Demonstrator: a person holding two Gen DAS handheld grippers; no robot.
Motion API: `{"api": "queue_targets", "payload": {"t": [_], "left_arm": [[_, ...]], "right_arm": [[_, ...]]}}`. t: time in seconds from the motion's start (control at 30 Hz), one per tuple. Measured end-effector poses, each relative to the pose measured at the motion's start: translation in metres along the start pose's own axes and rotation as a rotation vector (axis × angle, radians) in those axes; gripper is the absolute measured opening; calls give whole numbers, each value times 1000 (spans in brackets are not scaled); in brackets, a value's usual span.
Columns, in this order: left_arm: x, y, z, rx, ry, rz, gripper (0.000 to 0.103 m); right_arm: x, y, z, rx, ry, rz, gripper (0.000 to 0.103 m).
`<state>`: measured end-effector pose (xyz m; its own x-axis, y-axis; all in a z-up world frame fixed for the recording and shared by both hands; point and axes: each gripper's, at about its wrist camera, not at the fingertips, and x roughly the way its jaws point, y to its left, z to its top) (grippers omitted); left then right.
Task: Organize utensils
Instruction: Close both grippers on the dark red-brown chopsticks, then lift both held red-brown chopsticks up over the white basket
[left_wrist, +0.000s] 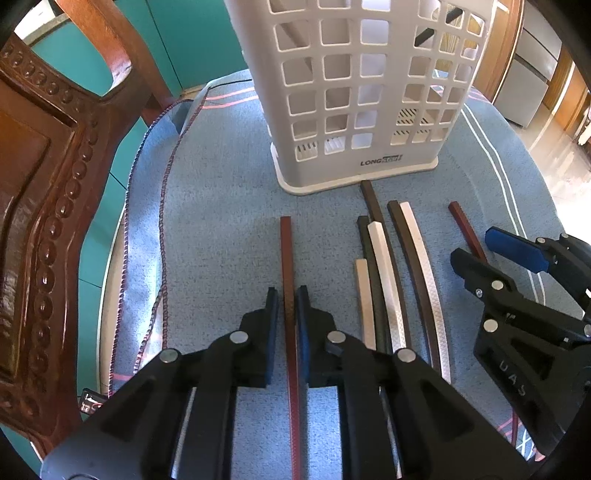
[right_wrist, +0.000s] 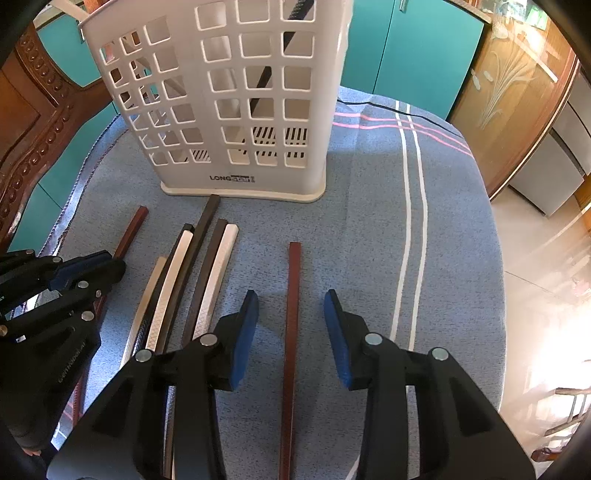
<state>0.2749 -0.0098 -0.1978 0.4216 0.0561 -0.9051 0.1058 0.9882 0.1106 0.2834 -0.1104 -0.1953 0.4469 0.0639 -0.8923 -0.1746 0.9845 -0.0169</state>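
A white lattice utensil basket (left_wrist: 354, 92) (right_wrist: 229, 92) stands upright at the back of the blue cloth, with a dark stick leaning inside it. My left gripper (left_wrist: 287, 299) (right_wrist: 114, 264) is shut on a red-brown chopstick (left_wrist: 286, 240) (right_wrist: 131, 229) that points toward the basket. My right gripper (right_wrist: 291, 299) (left_wrist: 474, 245) is open. A second red-brown chopstick (right_wrist: 294, 258) (left_wrist: 461, 218) lies on the cloth between its blue pads, touching neither. Between the two grippers lies a bundle of dark and white chopsticks (left_wrist: 388, 277) (right_wrist: 184, 280).
A blue striped cloth (right_wrist: 369, 221) covers the rounded table, whose edge drops to a shiny floor on the right. A carved wooden chair (left_wrist: 44, 184) stands close on the left, with teal cabinets (right_wrist: 413, 48) behind.
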Motion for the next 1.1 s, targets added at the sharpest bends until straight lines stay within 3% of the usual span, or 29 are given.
{"api": "queue_targets", "payload": {"t": [0.17,0.23,0.3,0.37,0.6,0.83,1.1], "left_arm": [[-1,0,0,0,-1,0,12],[0,-3,3,-3,-2,0,12],[2,-2,8,-9,-4,-1,12],[2,1,8,-33,-9,-23,7],[-11,7,7,-60,-57,-50,7],[-89,14,7,-56,-232,-126,7],[-226,44,24,-122,-569,-275,7]], "right_arm": [[2,-8,1,1,-2,3,36],[1,-7,1,0,-3,8,28],[0,-5,2,1,-2,17,12],[0,-4,3,3,-3,20,7],[-25,-18,10,52,-66,59,6],[-120,-44,8,90,-273,201,6],[-230,-66,15,148,-585,318,7]]}}
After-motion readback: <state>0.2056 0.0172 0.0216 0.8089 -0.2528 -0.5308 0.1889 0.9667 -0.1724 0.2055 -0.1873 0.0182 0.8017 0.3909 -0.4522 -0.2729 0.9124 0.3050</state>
